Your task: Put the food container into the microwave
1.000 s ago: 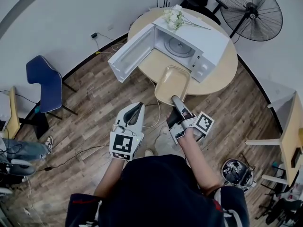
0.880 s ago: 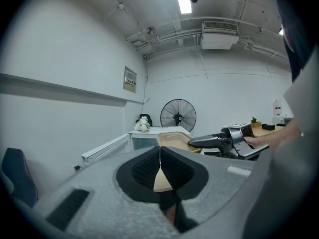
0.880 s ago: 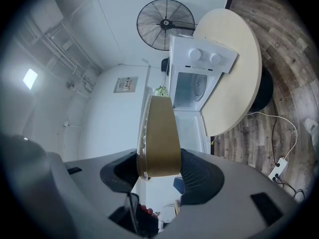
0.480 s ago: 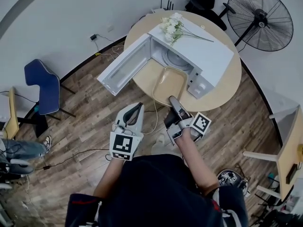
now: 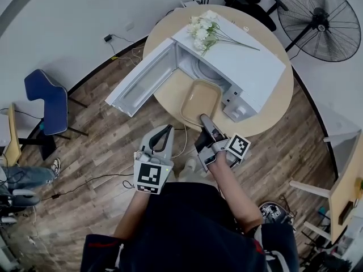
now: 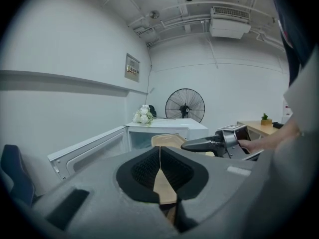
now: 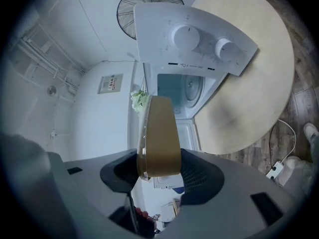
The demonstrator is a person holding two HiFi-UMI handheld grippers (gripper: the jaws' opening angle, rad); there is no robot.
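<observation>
The right gripper grips the beige food container by its near edge, just before the open microwave on the round table. The left gripper hangs alongside, jaws pressed together, empty.

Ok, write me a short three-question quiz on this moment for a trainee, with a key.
1. True or false: the door of the microwave is closed.
2. What lies on top of the microwave? A) a mug B) white flowers C) a folded towel
3. Fill in the blank: the right gripper is shut on the ____.

Key:
1. False. The door stands swung wide open.
2. B.
3. The food container, held by its near edge in front of the open microwave.
</observation>
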